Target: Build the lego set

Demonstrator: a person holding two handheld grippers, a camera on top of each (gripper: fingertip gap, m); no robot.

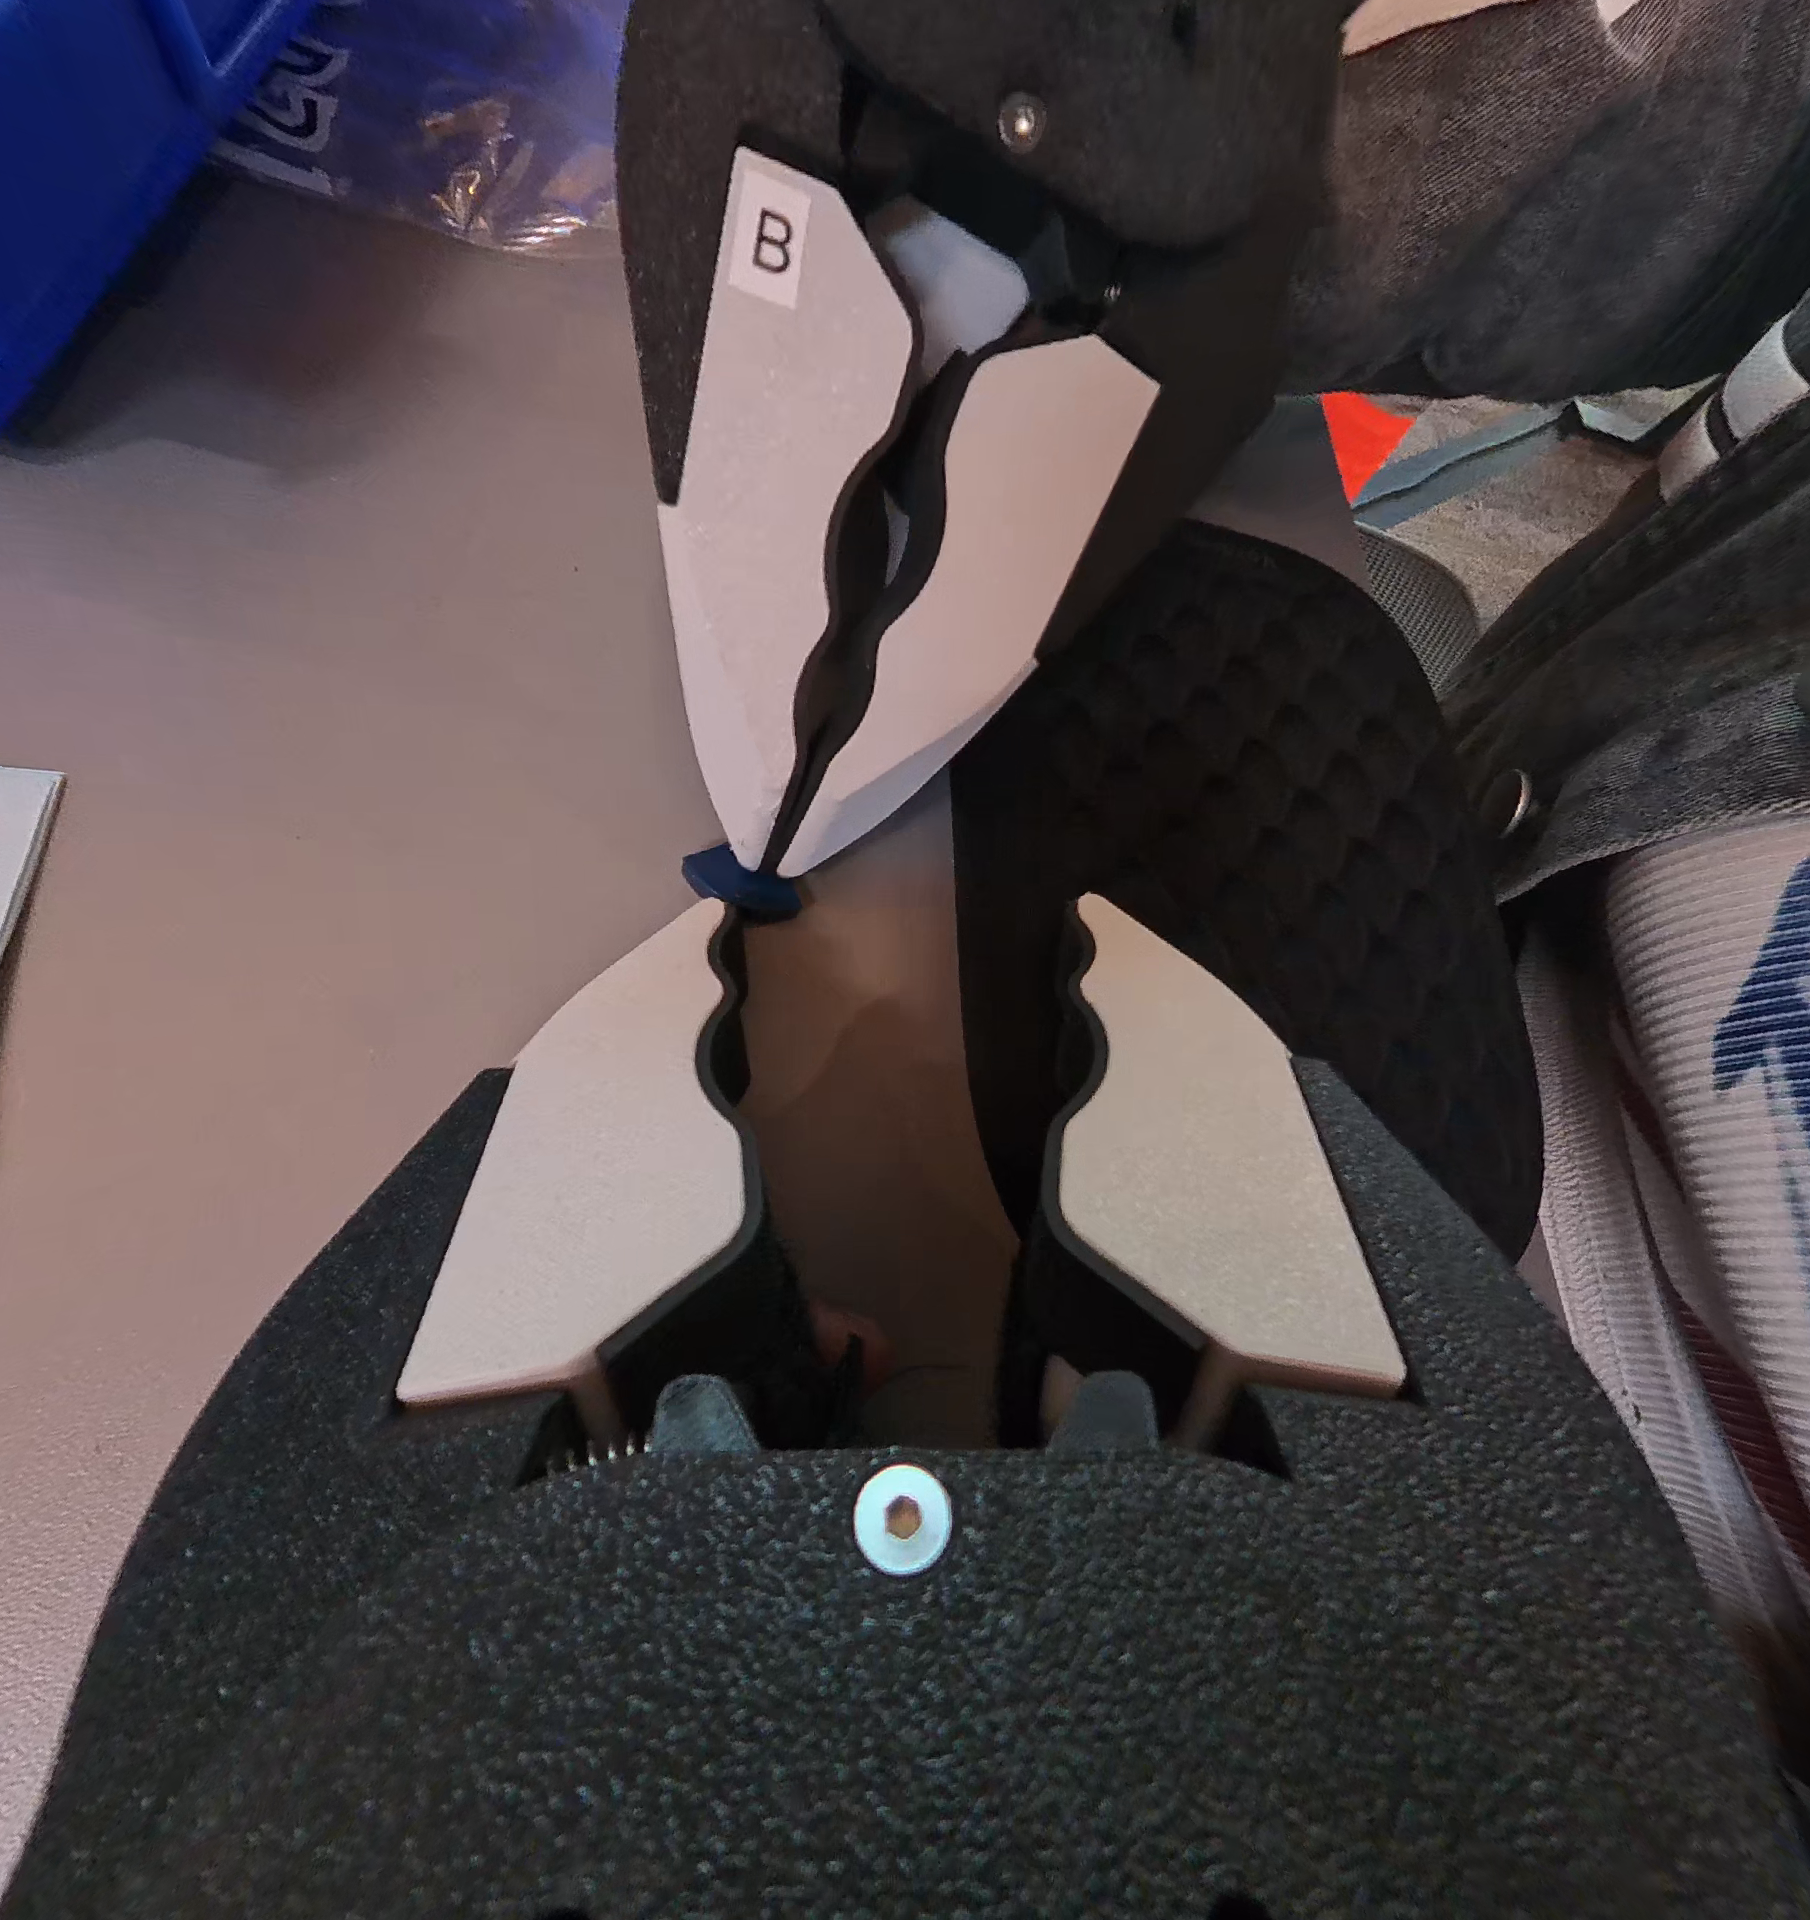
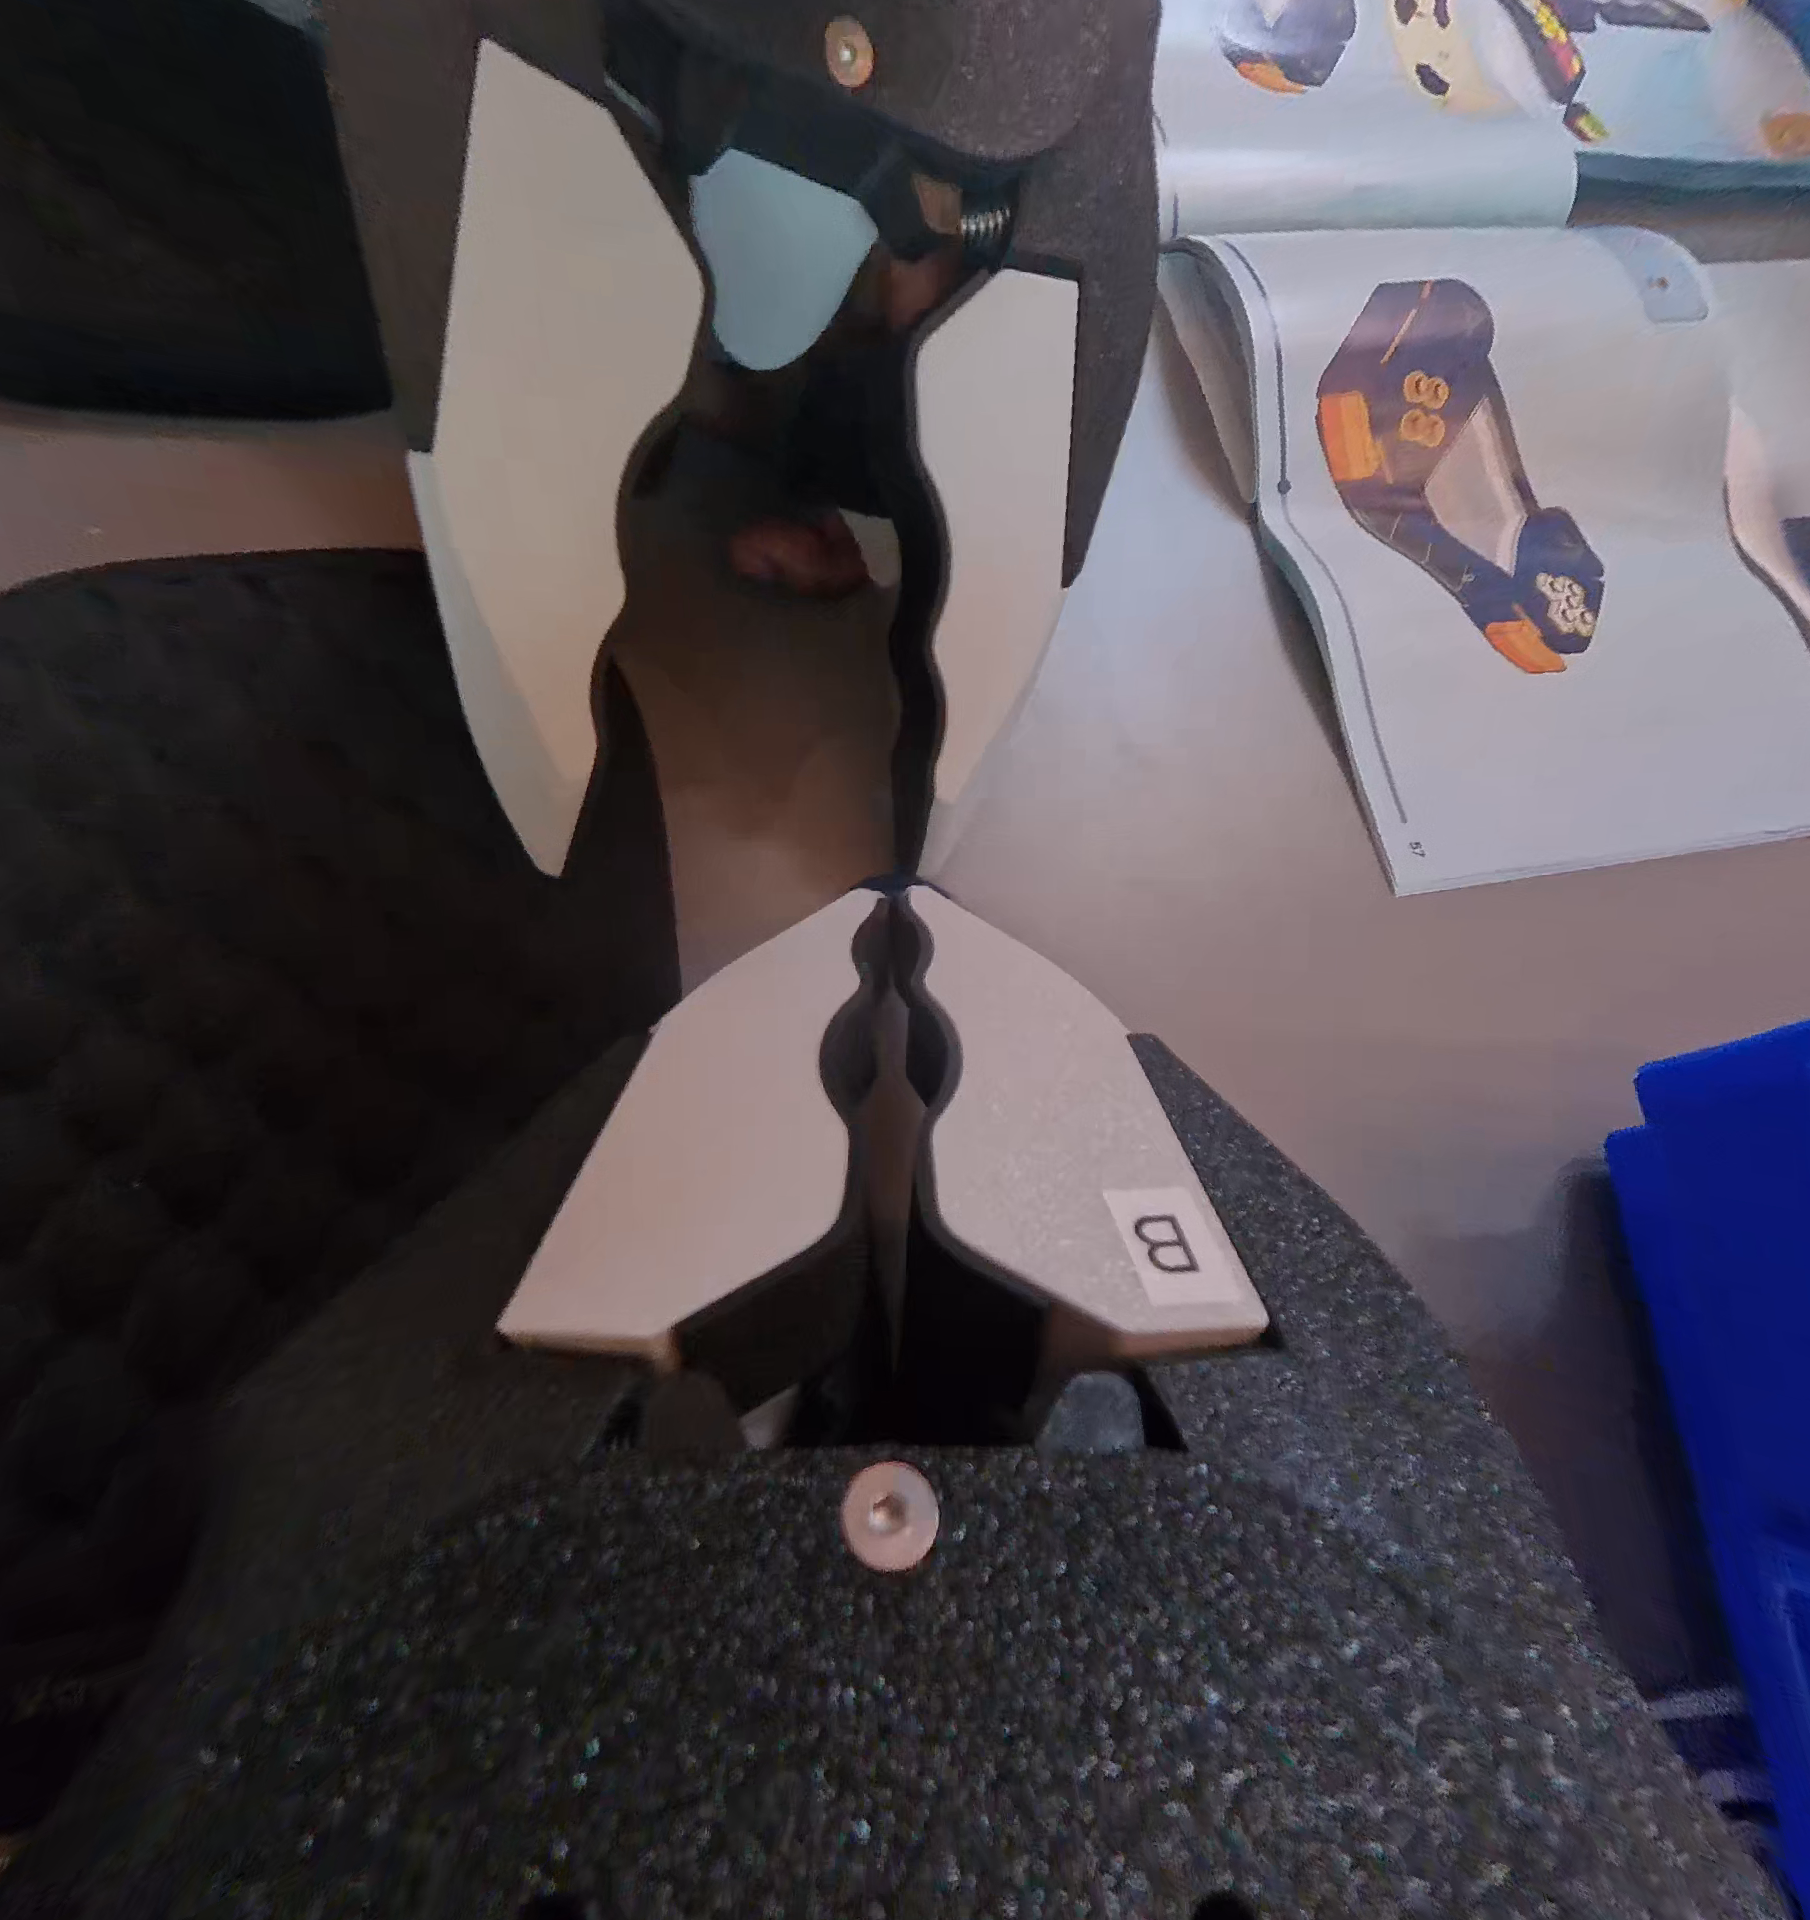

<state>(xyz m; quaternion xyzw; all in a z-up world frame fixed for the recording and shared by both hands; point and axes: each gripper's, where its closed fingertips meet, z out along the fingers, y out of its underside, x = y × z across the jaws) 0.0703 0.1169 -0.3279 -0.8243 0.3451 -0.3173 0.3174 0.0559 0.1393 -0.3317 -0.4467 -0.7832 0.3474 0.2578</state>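
Wide open, my left gripper [image 1: 901, 914] waits; right gripper [image 1: 776, 868] pinches a tiny, stiff, light blue brick [image 1: 740, 883] by its edge.

Each camera rides on its own hand-held gripper, looking forward along the fingers and slightly down at the table [image 1: 257, 623], very close. The two face each other: the left view sees the right hand-held gripper [image 1: 776, 868] at upper centre, the right view sees the left hand-held gripper [image 2: 735, 862] likewise. Both share the booklet [image 2: 1503, 540] and blue bin [image 1: 59, 208].

Dark blue lego piece [image 1: 740, 881], blue bin [image 1: 70, 208]
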